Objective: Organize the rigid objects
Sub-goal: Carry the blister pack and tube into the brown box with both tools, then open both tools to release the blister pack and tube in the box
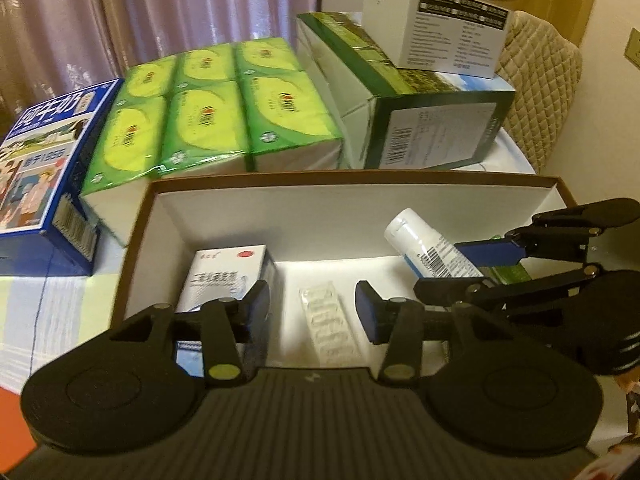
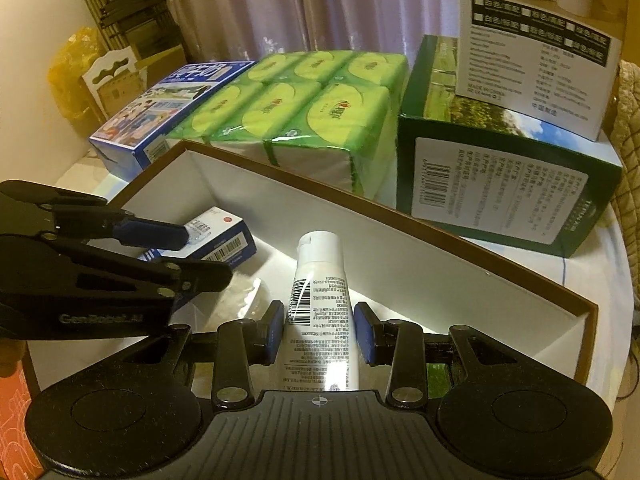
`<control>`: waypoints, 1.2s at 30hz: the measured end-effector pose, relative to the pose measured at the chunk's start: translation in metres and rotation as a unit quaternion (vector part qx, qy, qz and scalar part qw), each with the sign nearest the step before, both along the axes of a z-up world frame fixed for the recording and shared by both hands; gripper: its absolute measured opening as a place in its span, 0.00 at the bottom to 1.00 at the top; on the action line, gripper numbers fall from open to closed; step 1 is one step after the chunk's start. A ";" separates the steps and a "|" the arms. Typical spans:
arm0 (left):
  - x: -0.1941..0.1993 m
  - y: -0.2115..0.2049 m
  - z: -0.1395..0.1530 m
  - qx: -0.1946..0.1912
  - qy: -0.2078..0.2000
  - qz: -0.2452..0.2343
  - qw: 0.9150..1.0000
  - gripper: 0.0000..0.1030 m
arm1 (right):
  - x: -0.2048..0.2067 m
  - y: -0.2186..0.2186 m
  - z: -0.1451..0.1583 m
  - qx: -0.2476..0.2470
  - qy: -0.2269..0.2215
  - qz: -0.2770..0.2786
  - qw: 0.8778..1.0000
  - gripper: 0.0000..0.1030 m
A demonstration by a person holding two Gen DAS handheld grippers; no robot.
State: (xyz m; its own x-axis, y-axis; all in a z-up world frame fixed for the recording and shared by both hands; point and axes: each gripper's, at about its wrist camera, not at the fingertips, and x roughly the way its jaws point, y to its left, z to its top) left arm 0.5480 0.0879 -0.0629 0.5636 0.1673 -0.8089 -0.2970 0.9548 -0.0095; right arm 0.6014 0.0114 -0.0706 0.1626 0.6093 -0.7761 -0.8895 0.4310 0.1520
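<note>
Inside the brown-rimmed box (image 2: 400,216), the right gripper (image 2: 319,334) clenches a white tube (image 2: 318,304), while the left gripper (image 1: 312,312) hangs released over a clear blister pack (image 1: 326,320) beside a small medicine carton (image 1: 224,276).

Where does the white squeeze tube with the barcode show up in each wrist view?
Left wrist view: the white plastic squeeze tube with the barcode lies at the right of the brown-rimmed white tray, cap toward the back wall.
Right wrist view: the tube is at centre, between the right hand-held gripper pads, cap away from the camera.
Shared landmark: the small white and blue medicine carton, left of the tube.
</note>
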 end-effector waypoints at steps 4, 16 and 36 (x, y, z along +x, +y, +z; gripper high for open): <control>-0.008 0.005 0.005 0.002 -0.004 0.011 1.000 0.51 | -0.002 0.005 0.000 0.002 -0.006 0.002 1.000 0.34; -0.037 -0.005 0.022 0.012 -0.021 0.018 1.000 0.63 | -0.002 -0.012 0.013 0.011 -0.006 -0.017 1.000 0.36; -0.093 -0.056 0.060 0.054 -0.073 0.019 0.996 0.67 | -0.065 -0.093 0.048 0.053 0.005 -0.067 0.996 0.52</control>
State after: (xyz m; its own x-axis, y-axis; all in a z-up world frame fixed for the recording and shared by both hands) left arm 0.4553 0.0321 -0.0028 0.6654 0.2732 -0.6947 -0.3364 0.9405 0.0476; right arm 0.5366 -0.0817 -0.0223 0.2404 0.6611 -0.7107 -0.8232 0.5268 0.2116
